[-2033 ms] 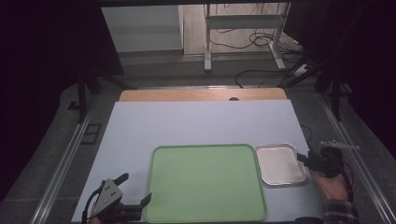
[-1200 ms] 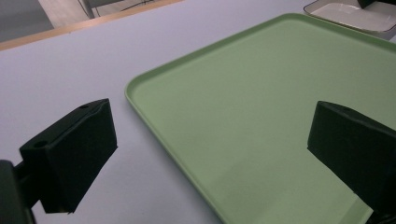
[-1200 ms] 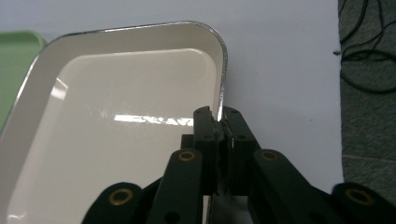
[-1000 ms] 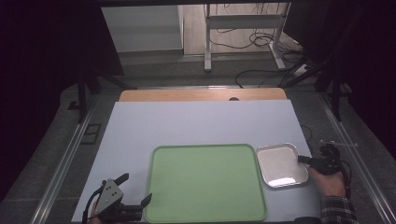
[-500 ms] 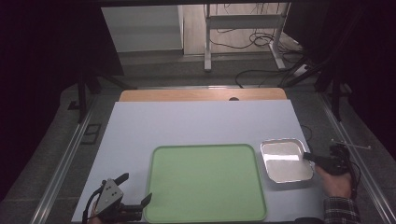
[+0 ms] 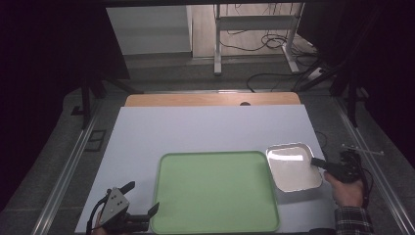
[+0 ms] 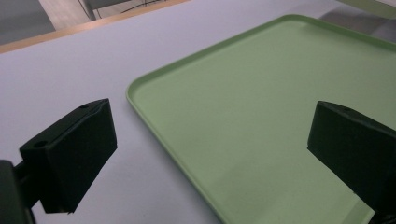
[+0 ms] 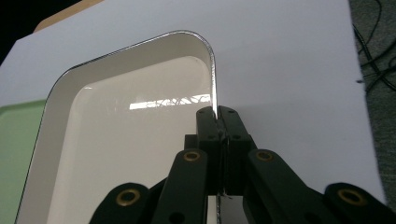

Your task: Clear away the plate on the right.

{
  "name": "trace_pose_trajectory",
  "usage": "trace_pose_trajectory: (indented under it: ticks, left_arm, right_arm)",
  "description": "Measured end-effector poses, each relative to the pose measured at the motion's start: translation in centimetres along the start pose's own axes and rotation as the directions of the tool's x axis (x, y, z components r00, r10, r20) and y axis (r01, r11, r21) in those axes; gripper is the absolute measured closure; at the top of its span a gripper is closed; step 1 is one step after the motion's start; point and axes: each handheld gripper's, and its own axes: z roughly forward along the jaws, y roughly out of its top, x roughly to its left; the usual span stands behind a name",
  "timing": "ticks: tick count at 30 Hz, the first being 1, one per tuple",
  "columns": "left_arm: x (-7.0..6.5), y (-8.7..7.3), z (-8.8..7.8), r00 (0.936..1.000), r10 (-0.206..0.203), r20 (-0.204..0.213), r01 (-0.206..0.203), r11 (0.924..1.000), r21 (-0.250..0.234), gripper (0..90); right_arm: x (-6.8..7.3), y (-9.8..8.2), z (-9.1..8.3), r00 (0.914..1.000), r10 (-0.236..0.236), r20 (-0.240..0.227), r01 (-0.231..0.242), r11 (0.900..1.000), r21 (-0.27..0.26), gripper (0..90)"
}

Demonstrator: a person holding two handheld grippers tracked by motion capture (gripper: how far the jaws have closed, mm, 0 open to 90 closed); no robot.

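While pinching the metal tray's (image 8: 116,154) rim, the right hand-held gripper (image 8: 218,116) hovers.

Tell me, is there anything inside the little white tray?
Nothing lies inside the white tray: just its bare, shiny bottom with a reflected light. The right gripper has its jaws shut on the rim, hiding a small strip of that edge.

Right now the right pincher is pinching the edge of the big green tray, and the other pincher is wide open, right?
Not quite. The right gripper pinches the rim of the small white tray, not the green tray; the right gripper view shows it. The left gripper is open.
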Motion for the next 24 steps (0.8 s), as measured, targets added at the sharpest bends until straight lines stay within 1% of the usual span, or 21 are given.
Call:
trace_pose_trajectory:
  ticks: [5,12,19,24]
  left_arm:
    - [0.0,0.0,0.0,1.0000,0.001,0.001,-0.001,1.0000,0.002,1.2]
    - [0.0,0.0,0.0,1.0000,0.001,0.001,-0.001,1.0000,0.001,1.1]
    - [0.0,0.0,0.0,1.0000,0.002,0.001,-0.002,1.0000,0.003,1.2]
    - [0.0,0.0,0.0,1.0000,0.002,0.001,-0.002,1.0000,0.003,1.2]
  right_arm:
    - [1.2,0.0,0.4,0.9992,-0.017,-0.037,0.017,1.000,0.006,88.8]
    - [3.0,0.0,1.3,0.9958,-0.036,-0.085,0.038,0.999,0.022,88.8]
    - [4.6,-0.2,2.4,0.9902,-0.043,-0.133,0.049,0.998,0.046,88.8]
    - [6.0,-0.4,3.2,0.9862,-0.067,-0.151,0.078,0.995,0.064,88.8]
